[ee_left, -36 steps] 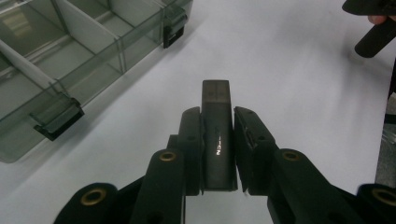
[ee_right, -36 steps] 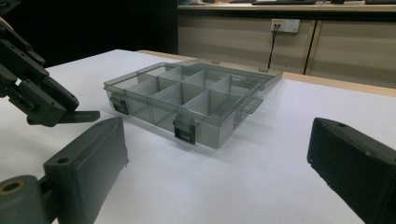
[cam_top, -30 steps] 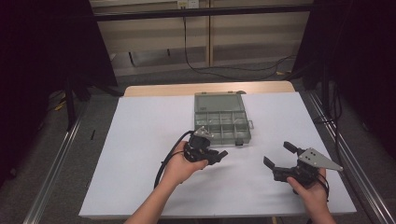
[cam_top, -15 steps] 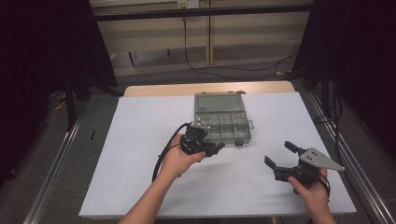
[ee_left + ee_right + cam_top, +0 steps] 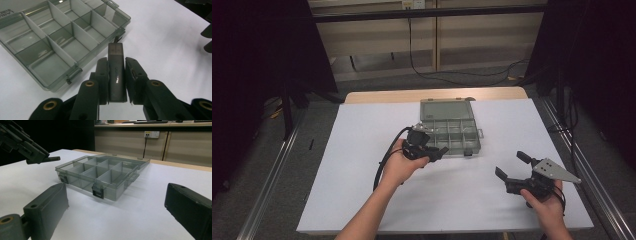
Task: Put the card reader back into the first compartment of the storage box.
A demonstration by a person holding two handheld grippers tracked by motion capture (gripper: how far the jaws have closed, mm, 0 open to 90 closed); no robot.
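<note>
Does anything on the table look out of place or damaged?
Nothing stands out. The clear grey plastic compartment box lies flat and open, its compartments empty, and the left claw holds a small dark stick-shaped object straight.

I'm at a lab bench: white table (image 5: pixel 362 150) on metal floor rails (image 5: pixel 267 190), dark curtains (image 5: pixel 257 50), wall socket (image 5: pixel 151 134) with trailing cable (image 5: pixel 422 60).

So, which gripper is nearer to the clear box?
Left. The left gripper, shut on a small dark stick, hovers at the clear box front edge; the right gripper stands apart, open.
</note>
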